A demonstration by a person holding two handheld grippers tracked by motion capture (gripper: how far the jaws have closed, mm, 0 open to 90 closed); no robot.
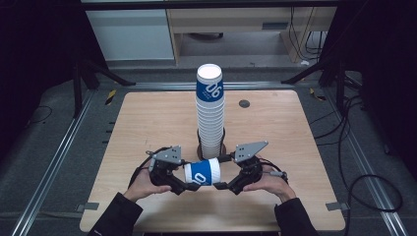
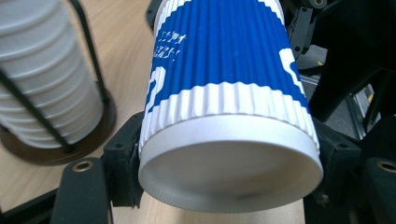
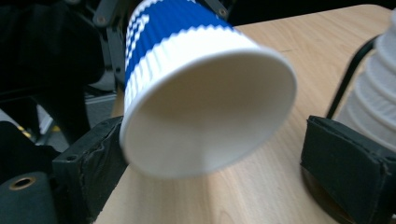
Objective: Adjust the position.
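Note:
A blue-and-white ribbed paper cup (image 1: 202, 173) lies level in the air over the table's near edge, between both grippers. My left gripper (image 1: 188, 181) is shut on its base end; in the left gripper view the black pads (image 2: 122, 163) press both sides of the cup (image 2: 224, 70) near its closed bottom. My right gripper (image 1: 223, 172) stands open at the cup's mouth. In the right gripper view the open rim of the cup (image 3: 205, 107) sits between the jaws, and the right pad (image 3: 345, 158) is clear of it.
A tall stack of the same cups (image 1: 210, 113) stands in a black wire holder (image 1: 200, 149) at the middle of the wooden table (image 1: 147, 123), just behind the grippers. A small dark disc (image 1: 244, 103) lies at the far right. Dark frame posts flank the table.

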